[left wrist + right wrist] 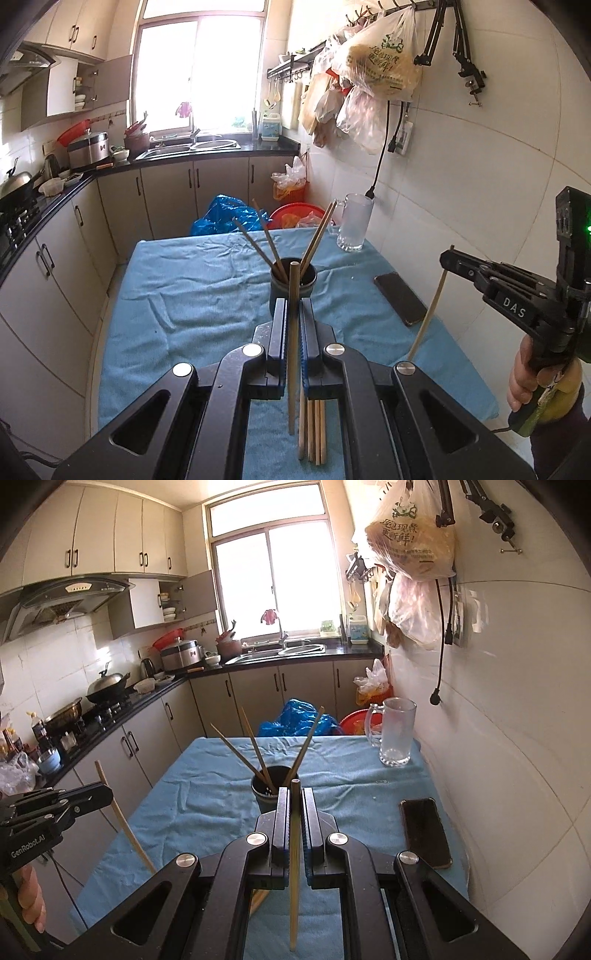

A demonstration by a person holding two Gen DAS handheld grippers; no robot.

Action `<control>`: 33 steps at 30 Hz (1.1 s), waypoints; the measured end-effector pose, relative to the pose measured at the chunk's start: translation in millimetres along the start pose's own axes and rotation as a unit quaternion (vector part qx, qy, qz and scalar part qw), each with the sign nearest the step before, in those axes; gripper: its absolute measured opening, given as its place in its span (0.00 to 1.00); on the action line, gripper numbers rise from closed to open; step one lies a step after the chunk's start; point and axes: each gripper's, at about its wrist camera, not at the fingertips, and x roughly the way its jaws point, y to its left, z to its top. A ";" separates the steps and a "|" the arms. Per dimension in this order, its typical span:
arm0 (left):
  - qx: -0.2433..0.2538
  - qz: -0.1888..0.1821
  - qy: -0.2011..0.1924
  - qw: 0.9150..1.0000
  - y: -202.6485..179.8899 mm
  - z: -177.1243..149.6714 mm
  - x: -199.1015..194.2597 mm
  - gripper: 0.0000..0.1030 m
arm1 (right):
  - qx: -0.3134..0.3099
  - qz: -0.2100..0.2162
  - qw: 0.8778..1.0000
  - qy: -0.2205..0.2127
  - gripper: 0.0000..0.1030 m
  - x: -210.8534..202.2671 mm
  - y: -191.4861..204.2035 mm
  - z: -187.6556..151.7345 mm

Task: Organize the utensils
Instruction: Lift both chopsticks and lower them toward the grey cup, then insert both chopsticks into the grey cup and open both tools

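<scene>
holder (293, 282) base: hid by hand-held gripper | loose chopsticks (313, 432): tops hid | phone (424, 832): screen unreadable

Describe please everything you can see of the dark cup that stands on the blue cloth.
The dark cup is a round, upright holder, dark blue-grey with a black inside; its material is unclear. It stands near the middle of the blue cloth, its base hidden behind the right gripper. Four wooden chopsticks lean in it, fanning outward. Neither gripper touches it.

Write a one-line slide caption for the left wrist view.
Left gripper pinches one chopstick upright before the dark cup on the blue cloth; right gripper holds another.
</scene>
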 end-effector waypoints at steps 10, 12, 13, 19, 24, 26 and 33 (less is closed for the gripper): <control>0.008 0.007 -0.034 0.999 0.2 61.6 4.5 0.05 | 0.019 0.011 0.999 -0.036 0.06 18.6 -3.3 57.8; 0.003 0.009 -0.044 0.999 0.3 79.1 10.2 0.05 | 0.026 0.015 0.998 -0.048 0.06 24.6 -1.8 72.9; -0.001 0.009 -0.048 0.999 0.4 88.6 14.2 0.05 | 0.028 0.016 0.998 -0.055 0.06 27.6 -0.8 80.1; -0.013 0.014 -0.072 0.997 -1.6 134.4 44.9 0.05 | 0.048 0.016 0.994 -0.101 0.06 50.0 1.7 118.4; -0.007 0.030 -0.076 0.997 -5.9 147.5 80.0 0.05 | 0.063 0.009 0.991 -0.116 0.06 76.8 -2.0 133.5; -0.008 0.033 -0.067 0.997 -6.0 149.0 100.3 0.05 | 0.071 0.001 0.991 -0.116 0.06 92.8 -5.1 133.3; -0.044 0.024 -0.021 0.999 12.4 140.9 155.9 0.05 | 0.105 0.004 0.992 -0.073 0.06 140.9 -26.3 118.4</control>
